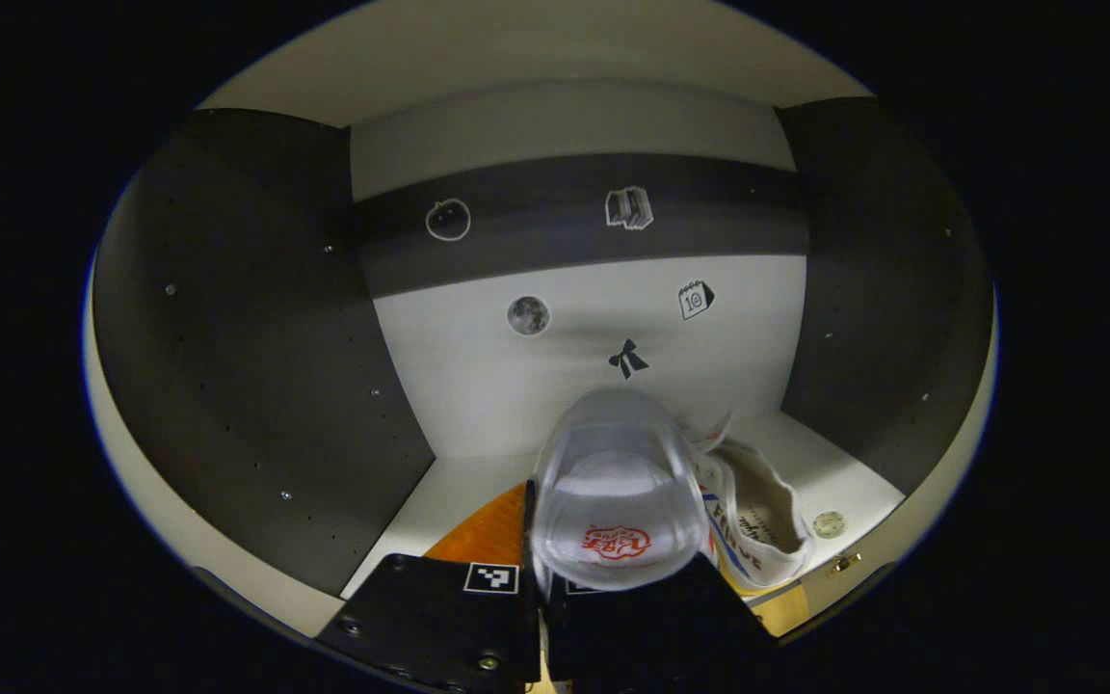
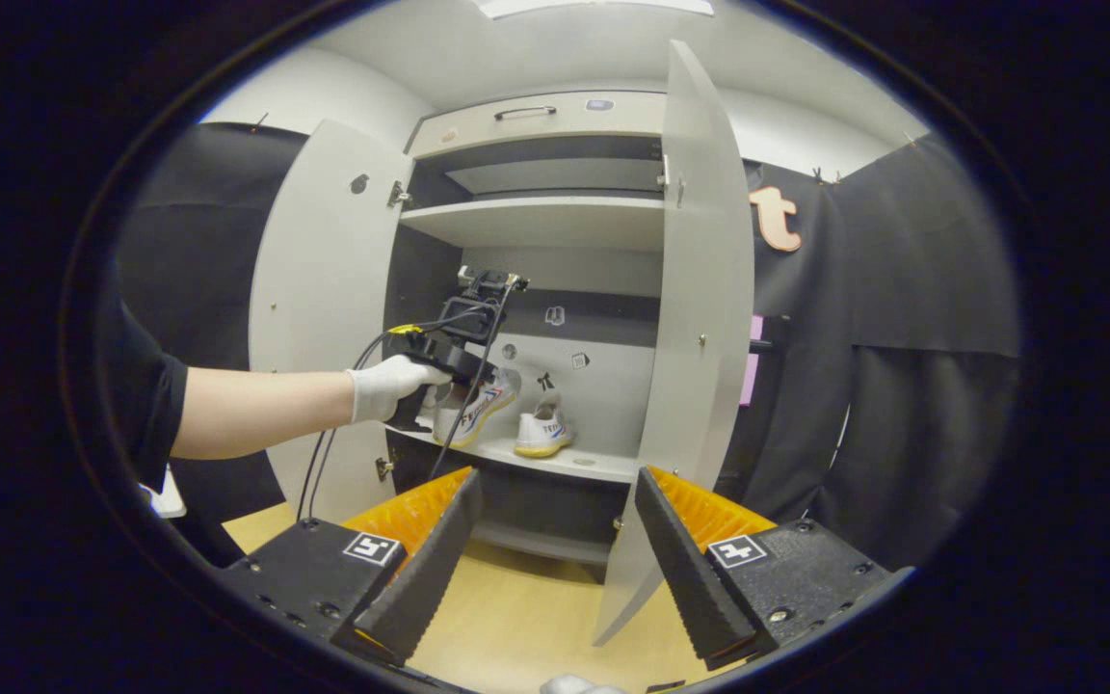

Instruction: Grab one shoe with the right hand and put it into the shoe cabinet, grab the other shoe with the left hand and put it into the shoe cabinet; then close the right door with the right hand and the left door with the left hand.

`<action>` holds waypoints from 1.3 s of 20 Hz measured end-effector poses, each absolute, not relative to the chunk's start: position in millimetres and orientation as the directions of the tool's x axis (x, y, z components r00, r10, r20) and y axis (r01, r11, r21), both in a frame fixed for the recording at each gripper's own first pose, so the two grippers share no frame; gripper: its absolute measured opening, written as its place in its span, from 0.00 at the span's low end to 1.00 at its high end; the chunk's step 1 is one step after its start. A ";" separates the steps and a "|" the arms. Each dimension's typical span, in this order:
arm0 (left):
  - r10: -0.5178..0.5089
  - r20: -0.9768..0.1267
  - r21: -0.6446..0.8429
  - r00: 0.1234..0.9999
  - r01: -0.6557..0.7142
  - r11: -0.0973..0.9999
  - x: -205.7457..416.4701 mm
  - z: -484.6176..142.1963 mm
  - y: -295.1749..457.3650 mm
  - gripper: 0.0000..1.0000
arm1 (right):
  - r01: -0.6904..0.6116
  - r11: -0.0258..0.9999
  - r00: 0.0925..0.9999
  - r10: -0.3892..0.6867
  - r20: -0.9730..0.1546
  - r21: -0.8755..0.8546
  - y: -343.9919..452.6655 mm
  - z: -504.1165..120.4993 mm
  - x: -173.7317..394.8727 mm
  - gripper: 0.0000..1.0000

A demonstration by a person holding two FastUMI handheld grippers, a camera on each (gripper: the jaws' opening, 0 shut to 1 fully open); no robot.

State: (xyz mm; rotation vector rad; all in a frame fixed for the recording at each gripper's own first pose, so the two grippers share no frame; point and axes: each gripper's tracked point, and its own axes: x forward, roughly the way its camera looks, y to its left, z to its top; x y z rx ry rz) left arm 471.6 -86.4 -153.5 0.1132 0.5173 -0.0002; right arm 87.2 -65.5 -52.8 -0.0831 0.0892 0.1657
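1. Your shoe cabinet (image 2: 555, 222) stands at 12 o'clock in the right gripper view, with a drawer on top and shelves below.
2. Its right door (image 2: 700, 337) hangs open, edge-on toward you at about 1 o'clock; the left door (image 2: 324, 308) is swung open at 10 o'clock.
3. Your arm reaches in from 9 o'clock in the right gripper view, and the gloved hand (image 2: 391, 386) holds the left gripper (image 2: 459, 366) inside the cabinet, over the lower shelf (image 2: 594, 465).
4. In the left gripper view, the left gripper (image 1: 541, 578) is nearly closed around the heel of a white shoe (image 1: 613, 501), which points away from you toward the cabinet's back wall (image 1: 555, 366). From the right gripper view this held shoe (image 2: 473, 405) sits tilted at the left end of the shelf; you cannot tell whether its sole rests on the shelf.
5. The other shoe (image 2: 543, 432) already stands on the same shelf, just to the 3 o'clock side of the held one. In the left gripper view it lies touching or just beside the held shoe at 4 o'clock (image 1: 757, 511).
6. Your right gripper (image 2: 555, 540) sits at 6 o'clock in its own view, jaws spread wide and holding nothing, well back from the cabinet over the wooden floor (image 2: 526, 607).
7. Small stickers (image 1: 528, 315) dot the back wall.
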 end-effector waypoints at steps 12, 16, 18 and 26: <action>-0.037 -0.704 0.043 0.709 0.095 0.995 473.4 -214.7 -85.4 0.20 | -0.173 0.984 0.976 0.165 -0.145 -0.044 -62.1 -67.1 92.8 1.00; -0.036 -0.638 0.057 0.769 0.094 0.994 477.6 -192.5 -79.5 0.74 | -0.173 0.983 0.977 0.165 -0.137 -0.052 -61.6 -63.0 91.9 1.00; -0.018 -0.623 0.046 0.782 0.059 0.997 473.2 -188.6 -69.6 0.96 | -0.174 0.983 0.978 0.166 -0.128 -0.054 -60.7 -61.4 91.3 1.00; -0.028 -0.528 -0.069 0.849 -0.010 0.998 423.2 -160.6 -57.5 0.97 | -0.174 0.983 0.980 0.168 -0.107 -0.053 -56.1 -58.7 86.6 1.00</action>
